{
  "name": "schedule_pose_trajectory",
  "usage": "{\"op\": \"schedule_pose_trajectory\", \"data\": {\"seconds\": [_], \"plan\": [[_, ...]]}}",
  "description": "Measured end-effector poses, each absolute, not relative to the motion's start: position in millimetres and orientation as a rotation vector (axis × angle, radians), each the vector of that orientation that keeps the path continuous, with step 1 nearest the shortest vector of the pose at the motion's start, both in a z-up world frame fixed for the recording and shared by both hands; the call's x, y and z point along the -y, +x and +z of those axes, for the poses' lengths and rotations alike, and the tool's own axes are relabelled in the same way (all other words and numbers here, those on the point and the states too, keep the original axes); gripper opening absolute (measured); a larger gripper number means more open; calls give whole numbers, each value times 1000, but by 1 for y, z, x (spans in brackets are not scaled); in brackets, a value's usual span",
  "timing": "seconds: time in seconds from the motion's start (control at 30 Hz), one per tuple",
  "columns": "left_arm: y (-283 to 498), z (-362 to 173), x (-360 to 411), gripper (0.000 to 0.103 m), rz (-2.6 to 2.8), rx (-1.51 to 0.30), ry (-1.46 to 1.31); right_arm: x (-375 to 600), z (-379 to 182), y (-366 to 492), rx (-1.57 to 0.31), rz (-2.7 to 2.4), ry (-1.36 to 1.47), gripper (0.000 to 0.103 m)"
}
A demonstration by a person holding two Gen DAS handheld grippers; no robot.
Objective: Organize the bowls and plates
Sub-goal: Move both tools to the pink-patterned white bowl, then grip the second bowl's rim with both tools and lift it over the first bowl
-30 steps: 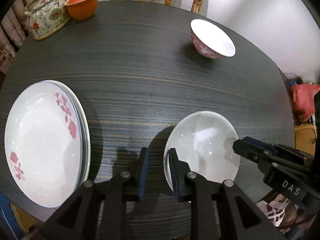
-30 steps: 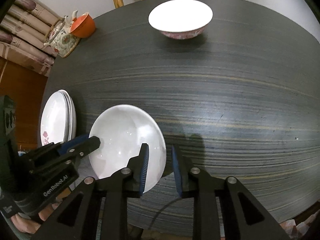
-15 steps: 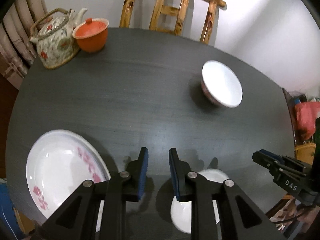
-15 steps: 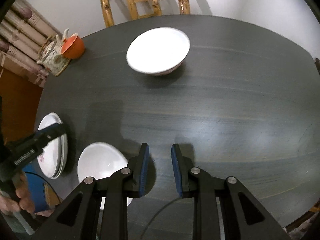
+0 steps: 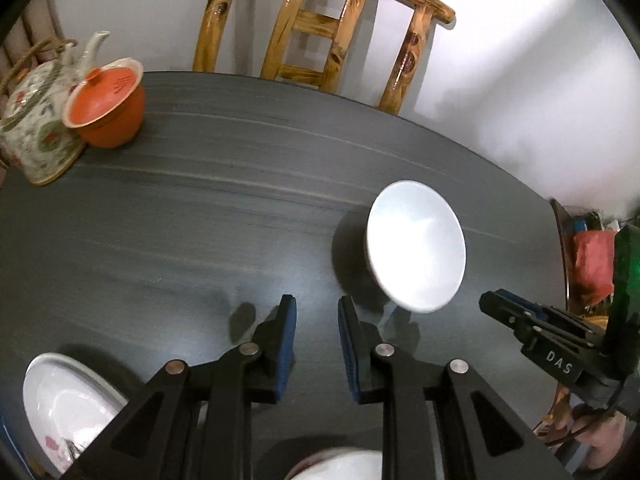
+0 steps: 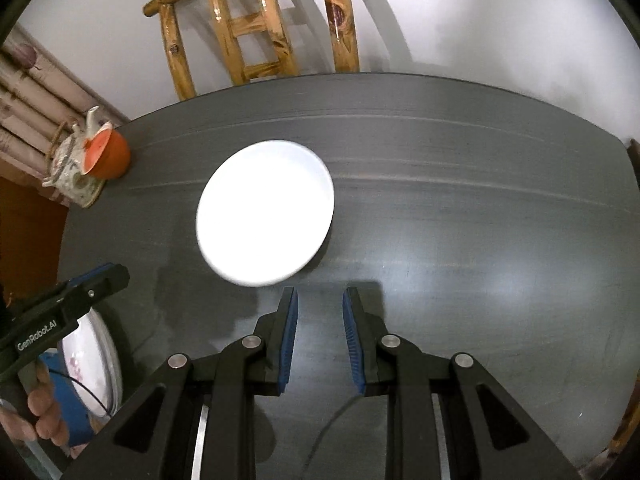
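Note:
A white bowl (image 5: 416,252) stands on the dark table (image 5: 200,200) ahead and right of my left gripper (image 5: 314,312), which is open and empty. The same bowl (image 6: 264,212) lies ahead and left of my right gripper (image 6: 320,304), also open and empty. A stack of flowered plates (image 5: 68,404) sits at the near left; it also shows in the right wrist view (image 6: 96,364). The rim of a second bowl (image 5: 340,464) peeks out under the left gripper.
A flowered teapot (image 5: 36,108) and an orange lidded cup (image 5: 106,104) stand at the far left. A wooden chair (image 5: 320,28) is behind the table. The other gripper shows at right (image 5: 552,344) and at left (image 6: 60,320).
Both grippers have pulled back and risen from the near white bowl, which has dropped to the bottom edge. The far bowl now sits closer ahead. Both jaws stay open.

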State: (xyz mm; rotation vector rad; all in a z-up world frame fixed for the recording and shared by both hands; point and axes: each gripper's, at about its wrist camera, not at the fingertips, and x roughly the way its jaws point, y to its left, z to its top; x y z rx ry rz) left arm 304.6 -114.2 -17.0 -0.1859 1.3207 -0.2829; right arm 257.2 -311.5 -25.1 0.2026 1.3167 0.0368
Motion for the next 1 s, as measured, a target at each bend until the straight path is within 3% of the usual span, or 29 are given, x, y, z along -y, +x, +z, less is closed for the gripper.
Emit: {"op": "schedule_pose_trajectory", "data": {"seconds": [0.3, 0.8, 0.97, 1.0], "plan": [[340, -34, 136, 31, -317, -1346, -235, 316, -47, 307, -1339, 29, 202, 25], [353, -59, 152, 32, -306, -1379, -185, 316, -81, 329, -1384, 55, 205, 24], [352, -65, 158, 31, -307, -1376, -169, 315, -82, 325, -1376, 71, 223, 13], [352, -65, 158, 24, -313, -1377, -172, 314, -81, 324, -1376, 70, 221, 11]]}}
